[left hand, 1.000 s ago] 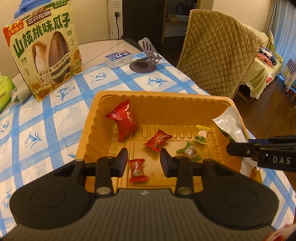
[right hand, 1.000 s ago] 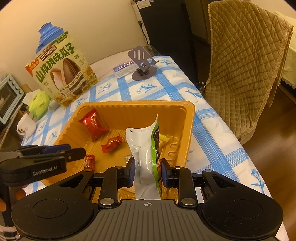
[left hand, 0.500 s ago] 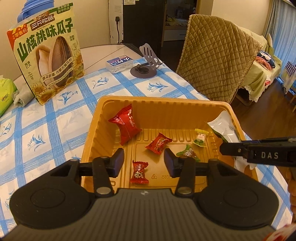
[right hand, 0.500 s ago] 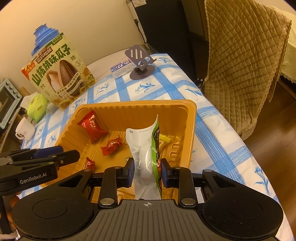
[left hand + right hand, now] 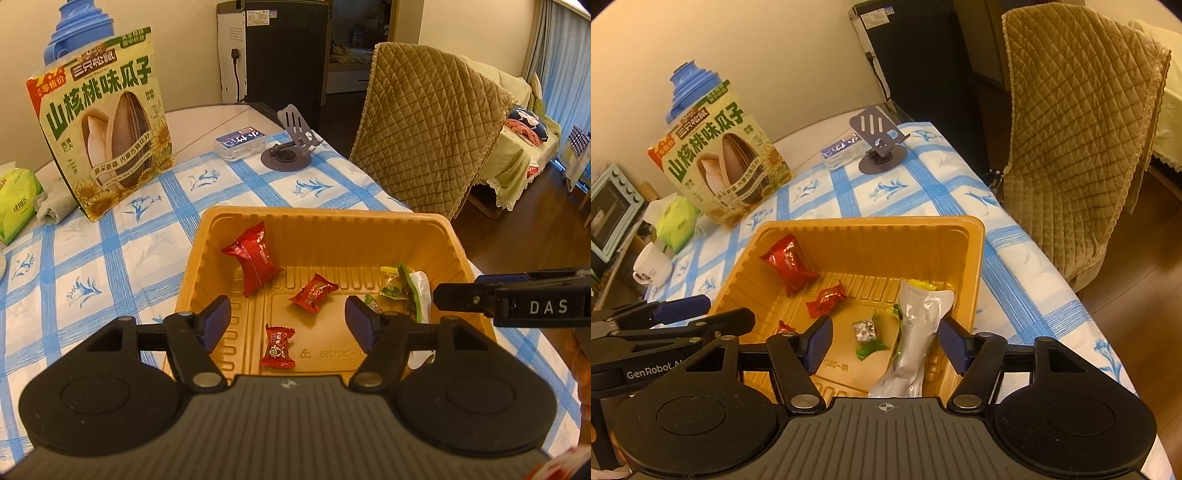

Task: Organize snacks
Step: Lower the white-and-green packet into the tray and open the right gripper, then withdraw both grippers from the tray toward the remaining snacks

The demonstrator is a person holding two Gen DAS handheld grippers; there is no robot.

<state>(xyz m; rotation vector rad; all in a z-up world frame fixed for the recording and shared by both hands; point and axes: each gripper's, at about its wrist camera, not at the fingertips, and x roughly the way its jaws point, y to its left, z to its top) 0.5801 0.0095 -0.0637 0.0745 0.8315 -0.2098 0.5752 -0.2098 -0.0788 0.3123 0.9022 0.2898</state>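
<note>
1. Between my right gripper's fingers the silver pouch lay free; the jaws had just been opening, standing wide with neither pad pressing it, so I judged it released.
2. Over the tray's near edge, my left gripper had also been opening, its fingers wide and empty above a small red candy, probably just dropped there.
3. Inside the orange tray sat the gathered snacks: a big red packet, a red candy, a green-wrapped sweet and the pouch slumped against the right wall.
4. Further out on the checked surface, the sunflower-seed bag stood upright, not yet sorted, beside a phone stand.
</note>
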